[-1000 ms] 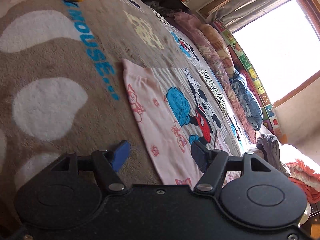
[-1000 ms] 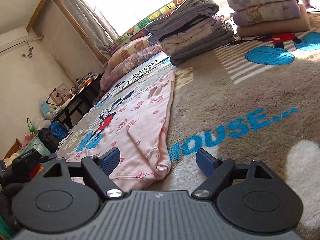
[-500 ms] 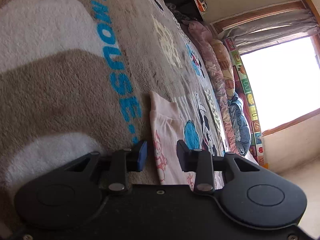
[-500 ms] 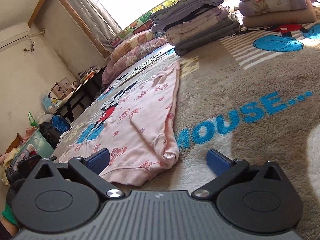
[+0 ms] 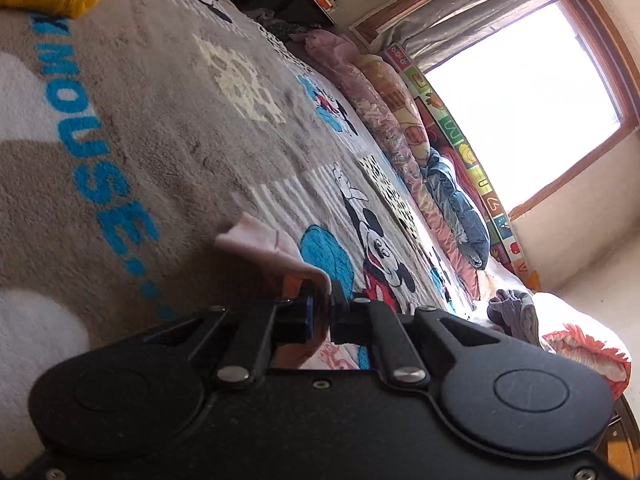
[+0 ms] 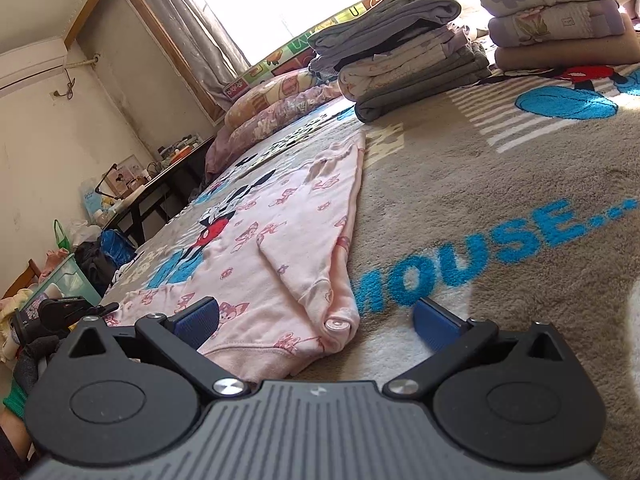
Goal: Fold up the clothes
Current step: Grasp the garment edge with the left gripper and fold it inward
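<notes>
Two grippers show, one per view: the left gripper (image 5: 320,312) and the right gripper (image 6: 316,320). One pink garment (image 6: 280,248) lies spread on one patterned blanket (image 6: 500,200). Toward one o'clock in the right view stand two stacks of folded clothes: a grey stack (image 6: 404,60) and a pale floral stack (image 6: 556,12). At ten o'clock there is one table (image 6: 172,176). One window (image 5: 520,96) shows.

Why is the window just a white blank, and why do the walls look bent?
Left wrist view: the window is overexposed, and the fisheye lens curves its wooden frame. Right wrist view: the same glare washes out the folded grey clothes stack, and the edges bow.
</notes>
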Motion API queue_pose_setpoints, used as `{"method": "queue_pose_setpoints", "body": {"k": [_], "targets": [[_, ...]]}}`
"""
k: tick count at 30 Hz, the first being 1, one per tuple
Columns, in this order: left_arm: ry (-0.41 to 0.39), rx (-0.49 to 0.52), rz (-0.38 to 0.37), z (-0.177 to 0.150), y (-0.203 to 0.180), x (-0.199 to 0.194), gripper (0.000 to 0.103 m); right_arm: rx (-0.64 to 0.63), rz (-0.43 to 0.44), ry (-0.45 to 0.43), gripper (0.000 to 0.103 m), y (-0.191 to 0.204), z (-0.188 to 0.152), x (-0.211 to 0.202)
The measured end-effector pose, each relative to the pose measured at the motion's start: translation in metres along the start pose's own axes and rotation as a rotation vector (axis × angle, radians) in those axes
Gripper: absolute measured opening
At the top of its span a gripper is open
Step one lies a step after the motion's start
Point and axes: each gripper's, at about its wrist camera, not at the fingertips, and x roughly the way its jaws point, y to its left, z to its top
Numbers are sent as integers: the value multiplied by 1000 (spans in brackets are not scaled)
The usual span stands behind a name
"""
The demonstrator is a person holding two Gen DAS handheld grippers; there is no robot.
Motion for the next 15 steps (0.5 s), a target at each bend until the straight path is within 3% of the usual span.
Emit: {"method": "queue_pose_setpoints", "body": {"k": [11,15], "targets": [[93,459,-98,-88,-117,17,5,62,31,-36,101,-6,1,-6],[131,613,-113,-127,-149,24,5,123,73,-73,91,-13,5,-11]]}}
